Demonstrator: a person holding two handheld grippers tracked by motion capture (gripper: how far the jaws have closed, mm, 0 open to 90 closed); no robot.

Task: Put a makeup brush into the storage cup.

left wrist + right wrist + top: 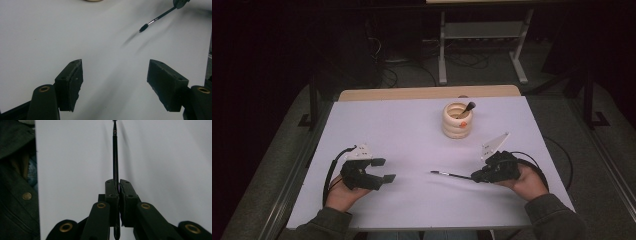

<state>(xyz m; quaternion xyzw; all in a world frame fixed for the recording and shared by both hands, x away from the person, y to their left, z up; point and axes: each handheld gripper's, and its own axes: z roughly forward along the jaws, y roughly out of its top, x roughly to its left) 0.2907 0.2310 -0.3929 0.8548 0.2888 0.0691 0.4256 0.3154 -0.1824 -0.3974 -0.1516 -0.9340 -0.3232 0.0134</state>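
Observation:
A thin black brush sticks out leftward from my right gripper, whose jaws are shut on its handle at the right front of the white table. Seen from the right gripper view, the brush runs straight ahead from between the closed pads. The brush tip hangs above the table in the left gripper view. My left gripper rests at the left front, jaws open and empty, its pads well apart. A stack of pale wooden rings stands at the middle back, with another dark brush leaning inside.
The white table ends at a wooden strip at the back. Dark floor, cables and a grey frame lie beyond. Cables trail from both grippers. A person's dark sleeve is at the left of the right gripper view.

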